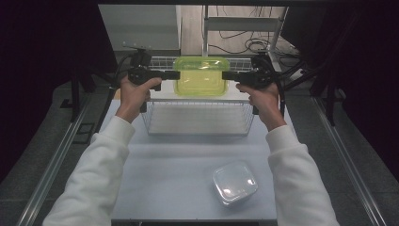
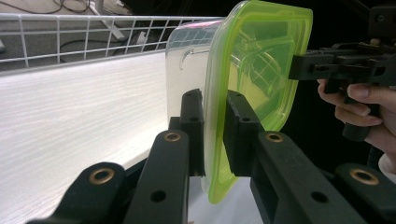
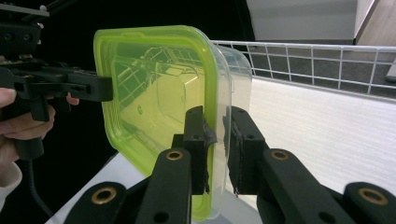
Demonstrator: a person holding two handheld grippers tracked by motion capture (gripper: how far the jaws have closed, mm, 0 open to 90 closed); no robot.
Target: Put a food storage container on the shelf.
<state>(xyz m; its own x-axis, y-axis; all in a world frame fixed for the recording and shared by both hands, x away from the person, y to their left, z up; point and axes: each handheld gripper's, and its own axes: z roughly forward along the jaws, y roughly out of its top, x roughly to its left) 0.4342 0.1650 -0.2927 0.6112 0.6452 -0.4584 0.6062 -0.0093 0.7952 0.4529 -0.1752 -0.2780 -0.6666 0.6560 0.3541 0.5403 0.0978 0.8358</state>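
Observation:
A clear tub with a lime-green lid (image 1: 201, 75) hangs in the air above the white shelf (image 1: 162, 95), held from both sides. My left gripper (image 1: 176, 74) is shut on its left rim and my right gripper (image 1: 225, 75) on its right rim. In the left gripper view the tub (image 2: 257, 60) stands edge-on, with the lid's rim pinched at my left gripper (image 2: 215, 100) and the right gripper (image 2: 299, 65) clamped on the far edge. My right gripper (image 3: 217, 116) pinches the near rim of the tub (image 3: 154, 88) in its own view, opposite the left gripper (image 3: 107, 88).
A wire basket rack (image 1: 197, 117) stands at the back of the pale table (image 1: 164, 174), with a wire rail (image 1: 160, 61) behind its white top shelf. A small clear lidded container (image 1: 234, 182) sits near the table's front right. Dark curtains flank both sides.

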